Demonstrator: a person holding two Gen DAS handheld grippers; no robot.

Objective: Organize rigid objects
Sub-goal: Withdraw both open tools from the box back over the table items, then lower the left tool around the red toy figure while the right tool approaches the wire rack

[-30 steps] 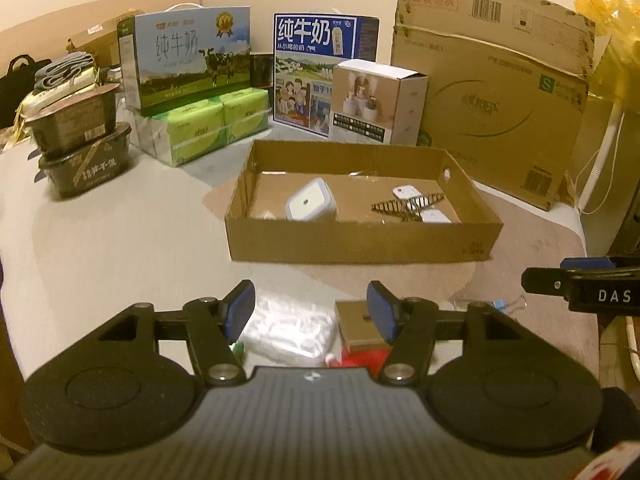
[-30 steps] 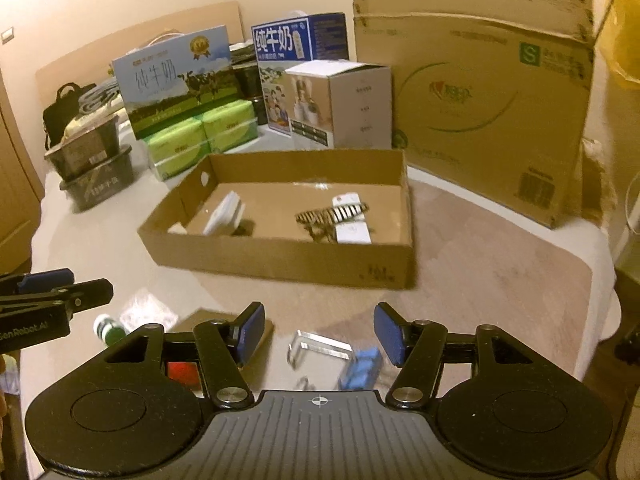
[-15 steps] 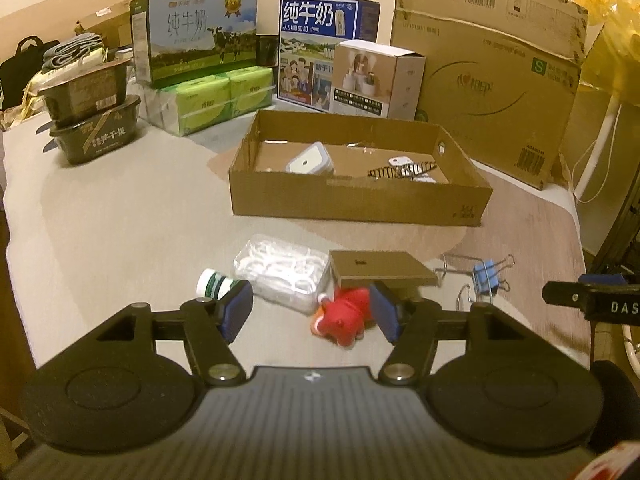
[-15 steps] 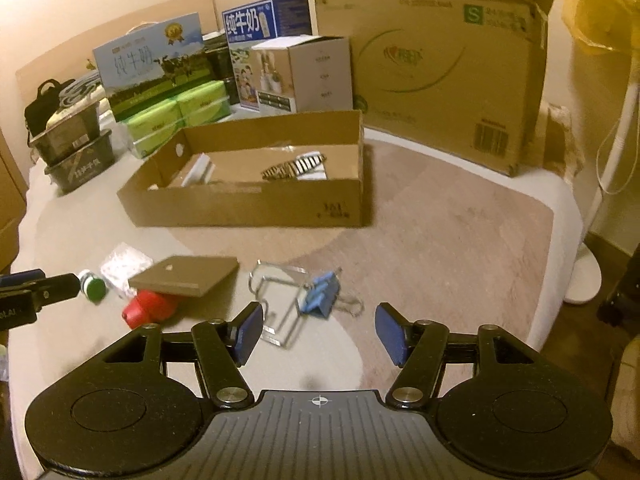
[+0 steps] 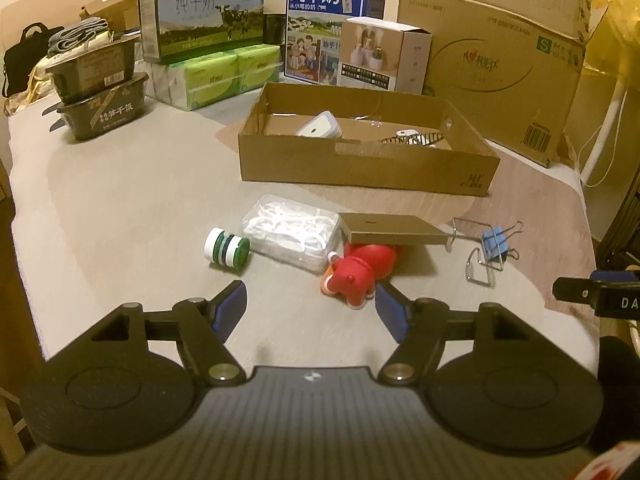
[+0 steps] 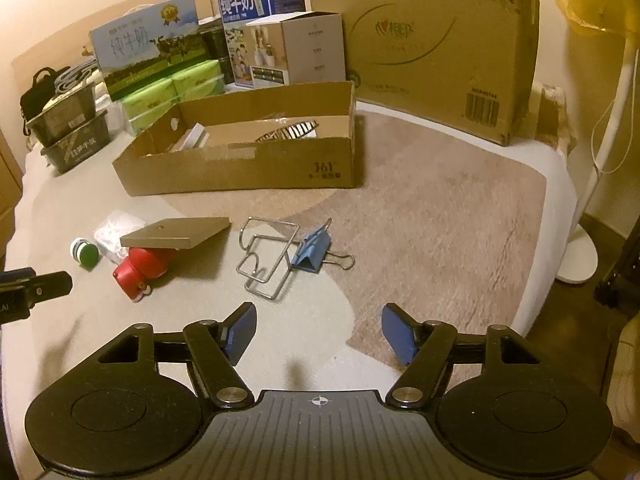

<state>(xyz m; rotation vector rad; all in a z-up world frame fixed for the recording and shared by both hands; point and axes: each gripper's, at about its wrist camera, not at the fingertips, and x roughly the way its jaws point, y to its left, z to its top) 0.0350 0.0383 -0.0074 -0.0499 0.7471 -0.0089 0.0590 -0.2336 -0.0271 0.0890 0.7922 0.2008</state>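
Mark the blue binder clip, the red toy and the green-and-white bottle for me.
blue binder clip (image 6: 313,249): right wrist view, on its blue folded body.
red toy (image 5: 360,270): left wrist view, on the middle of its red body.
green-and-white bottle (image 5: 226,248): left wrist view, on its striped side.

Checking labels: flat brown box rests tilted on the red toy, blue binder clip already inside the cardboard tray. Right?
Not quite. The blue binder clip lies on the table beside the wire rack, outside the cardboard tray; the right wrist view shows it. The flat brown box does rest tilted on the red toy.
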